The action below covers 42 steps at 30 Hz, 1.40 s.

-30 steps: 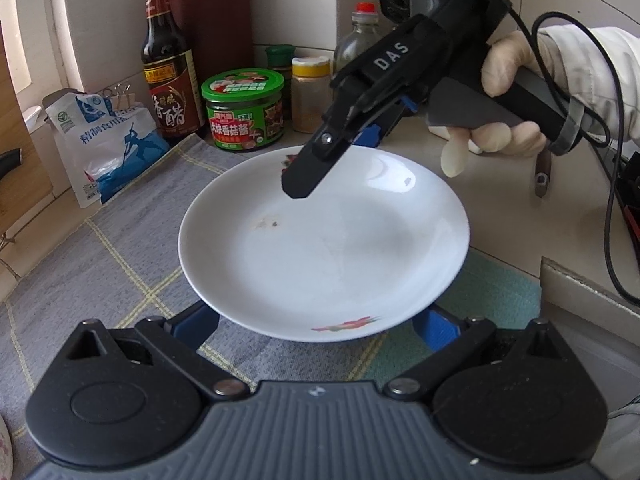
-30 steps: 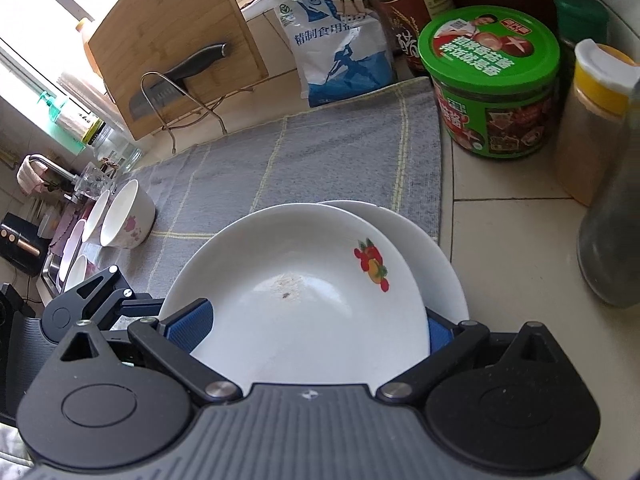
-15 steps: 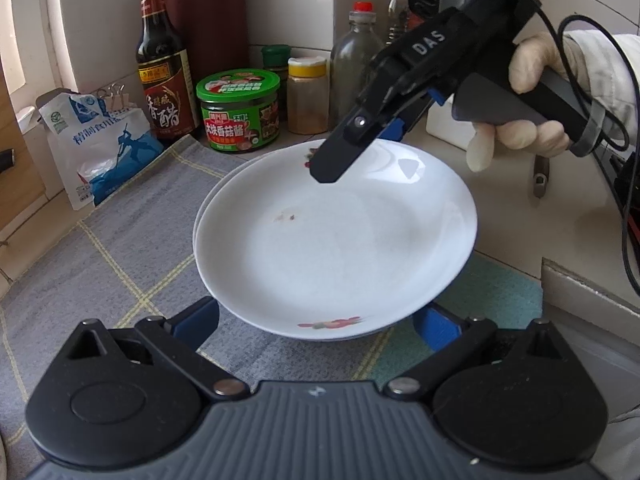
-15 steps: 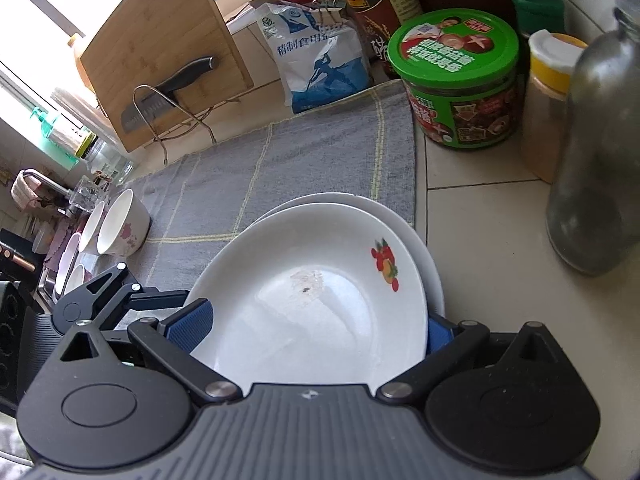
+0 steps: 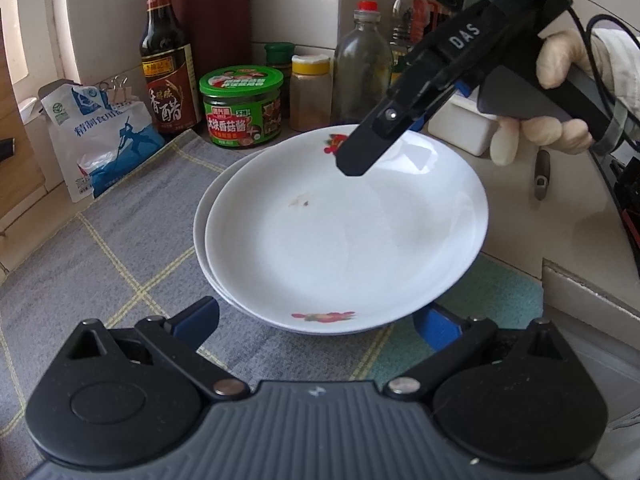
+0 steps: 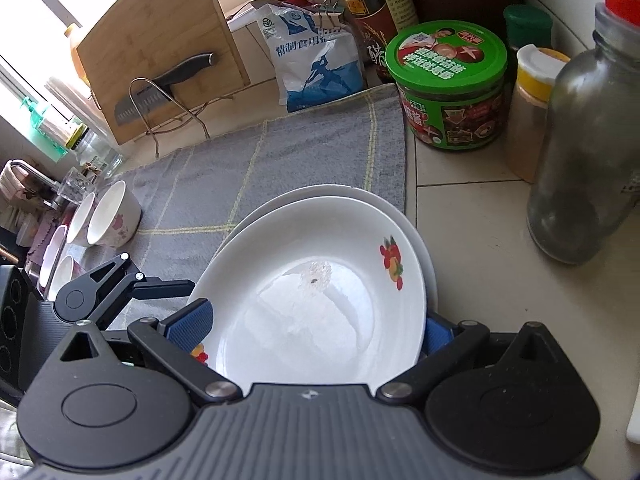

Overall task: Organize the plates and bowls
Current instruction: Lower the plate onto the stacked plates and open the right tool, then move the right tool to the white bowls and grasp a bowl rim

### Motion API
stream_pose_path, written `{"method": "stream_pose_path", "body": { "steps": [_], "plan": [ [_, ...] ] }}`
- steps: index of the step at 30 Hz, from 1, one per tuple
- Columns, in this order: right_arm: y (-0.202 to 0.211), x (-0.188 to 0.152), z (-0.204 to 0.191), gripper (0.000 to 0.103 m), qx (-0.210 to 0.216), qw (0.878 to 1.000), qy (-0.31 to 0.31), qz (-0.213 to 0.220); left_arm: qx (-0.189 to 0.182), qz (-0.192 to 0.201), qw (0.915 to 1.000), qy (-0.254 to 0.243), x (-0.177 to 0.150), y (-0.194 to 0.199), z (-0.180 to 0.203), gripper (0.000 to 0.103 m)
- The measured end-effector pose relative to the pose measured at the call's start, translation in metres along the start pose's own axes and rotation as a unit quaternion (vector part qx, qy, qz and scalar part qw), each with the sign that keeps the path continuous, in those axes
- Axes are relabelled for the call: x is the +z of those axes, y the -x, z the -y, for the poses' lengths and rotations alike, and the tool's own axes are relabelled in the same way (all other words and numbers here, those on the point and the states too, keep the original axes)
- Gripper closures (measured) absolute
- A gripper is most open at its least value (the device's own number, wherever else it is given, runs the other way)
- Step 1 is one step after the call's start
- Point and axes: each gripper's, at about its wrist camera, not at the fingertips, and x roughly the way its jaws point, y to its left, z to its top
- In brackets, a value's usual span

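A white plate with red fruit motifs (image 5: pixel 344 232) (image 6: pixel 320 312) lies tilted on a second white plate (image 5: pixel 202 236) (image 6: pixel 320 192), on the grey checked cloth (image 5: pixel 120 264). My left gripper (image 5: pixel 316 322) is open, with its blue pads on either side of the plates' near rim. My right gripper (image 6: pixel 314 330) is open at the far rim. Its left pad lies over the top plate and its right pad is partly hidden behind the plate. In the left wrist view a gloved hand holds it, and one black finger (image 5: pixel 360 152) reaches over the plate.
A green-lidded jar (image 5: pixel 240 108), a dark vinegar bottle (image 5: pixel 168 72), a salt bag (image 5: pixel 100 136), a spice jar (image 5: pixel 310 92) and a glass bottle (image 6: pixel 588 152) line the back wall. Small bowls (image 6: pixel 112 220) sit at the cloth's far left. A cutting board with a knife (image 6: pixel 160 52) leans behind them.
The top plate has slid right and away together with my right gripper, uncovering the lower plate's left rim. My left gripper has barely moved.
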Motion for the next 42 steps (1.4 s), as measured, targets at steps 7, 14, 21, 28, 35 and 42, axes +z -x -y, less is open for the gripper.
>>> {"method": "stream_pose_path", "body": {
  "steps": [7, 14, 21, 28, 35, 42],
  "plan": [
    [0.007, -0.006, -0.006, 0.0, -0.017, 1.0, 0.004, 0.003, 0.004, 0.003, 1.0, 0.001, -0.001, 0.001, 0.001, 0.001],
    [0.014, -0.014, -0.008, 0.0, -0.024, 1.0, 0.001, 0.006, 0.004, 0.002, 0.9999, 0.009, -0.003, 0.0, 0.0, 0.001],
    [0.02, -0.023, -0.01, 0.0, -0.035, 0.999, 0.002, 0.007, 0.007, 0.005, 0.9999, 0.009, -0.003, 0.001, 0.001, 0.001],
    [0.026, -0.033, -0.021, 0.0, -0.061, 0.998, 0.021, 0.017, 0.0, 0.02, 0.9997, 0.016, -0.004, 0.008, 0.001, 0.001],
    [0.03, -0.034, -0.05, 0.0, -0.138, 0.987, 0.066, 0.055, 0.004, 0.059, 0.9978, 0.032, -0.004, 0.033, -0.002, 0.001],
    [0.025, -0.029, -0.085, 0.0, -0.165, 0.974, 0.111, 0.105, 0.023, 0.079, 0.994, 0.072, -0.01, 0.063, -0.009, 0.001]
  ]
}}
